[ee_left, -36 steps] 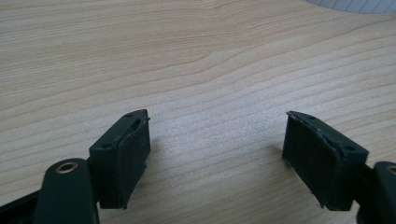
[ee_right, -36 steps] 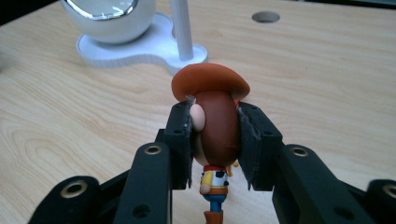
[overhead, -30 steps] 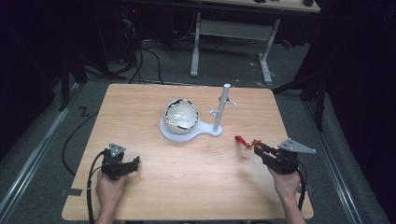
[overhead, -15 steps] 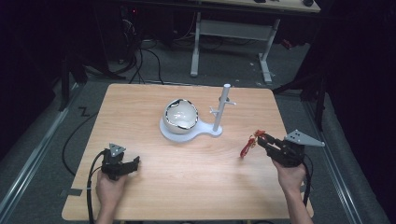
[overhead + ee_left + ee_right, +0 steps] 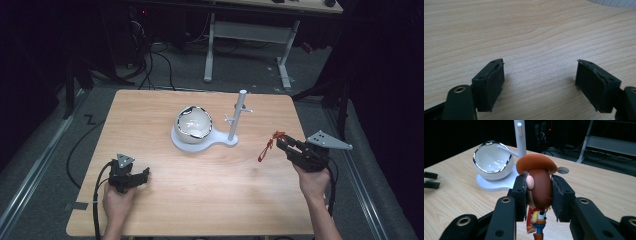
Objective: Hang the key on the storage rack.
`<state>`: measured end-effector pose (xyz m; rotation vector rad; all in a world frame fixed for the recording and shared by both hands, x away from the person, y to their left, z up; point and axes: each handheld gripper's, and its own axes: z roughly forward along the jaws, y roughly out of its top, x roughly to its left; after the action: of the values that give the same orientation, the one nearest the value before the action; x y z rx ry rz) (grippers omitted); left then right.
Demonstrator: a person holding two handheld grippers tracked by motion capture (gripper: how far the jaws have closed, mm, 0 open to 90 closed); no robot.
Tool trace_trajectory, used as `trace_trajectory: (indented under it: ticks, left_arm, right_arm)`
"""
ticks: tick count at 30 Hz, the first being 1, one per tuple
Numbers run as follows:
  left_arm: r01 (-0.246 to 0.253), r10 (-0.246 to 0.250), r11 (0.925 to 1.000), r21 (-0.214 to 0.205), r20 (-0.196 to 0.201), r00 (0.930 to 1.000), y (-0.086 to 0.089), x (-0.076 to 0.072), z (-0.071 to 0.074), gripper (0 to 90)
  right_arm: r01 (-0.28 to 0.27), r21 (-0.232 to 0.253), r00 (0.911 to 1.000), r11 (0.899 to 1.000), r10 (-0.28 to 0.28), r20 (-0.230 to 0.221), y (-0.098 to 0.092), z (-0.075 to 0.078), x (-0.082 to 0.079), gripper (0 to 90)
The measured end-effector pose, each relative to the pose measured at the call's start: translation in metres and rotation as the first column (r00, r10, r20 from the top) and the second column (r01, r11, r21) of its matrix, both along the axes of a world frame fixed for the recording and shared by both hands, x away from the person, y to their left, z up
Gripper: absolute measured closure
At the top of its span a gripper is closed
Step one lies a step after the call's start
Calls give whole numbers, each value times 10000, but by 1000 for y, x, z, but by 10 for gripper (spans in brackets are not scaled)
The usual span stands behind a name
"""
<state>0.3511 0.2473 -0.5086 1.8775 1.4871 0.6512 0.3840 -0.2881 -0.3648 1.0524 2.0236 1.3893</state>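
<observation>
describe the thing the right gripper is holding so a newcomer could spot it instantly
On the wooden table, look right of the white stand with the bowl. The right gripper clamps a small cowboy figurine by its head. Its brown hat, red scarf and dangling red strap mark it as the one colourful thing there.

Two black handheld grippers, each carried by a bare hand and forearm with no sleeve.

The left gripper (image 5: 141,176) and the right gripper (image 5: 281,144) are black, blocky tools, each topped by a grey three-cornered plate with small holes and trailing a black cable along the forearm. Each has two flat black jaws faced with dark, matt, rubbery pads (image 5: 494,85), worn ragged at the edges, on black arms with round brass-ringed screw holes and small recessed screws in the pad blocks.
</observation>
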Motion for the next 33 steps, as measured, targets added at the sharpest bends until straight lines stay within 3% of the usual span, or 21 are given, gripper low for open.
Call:
trace_trajectory:
  ticks: [33]
  left_arm:
    - [21,-21,10000,11,-12,10000,0,0,0,234]
  right_arm:
    - [-693,284,9969,9972,682,393,33,36,29,674]
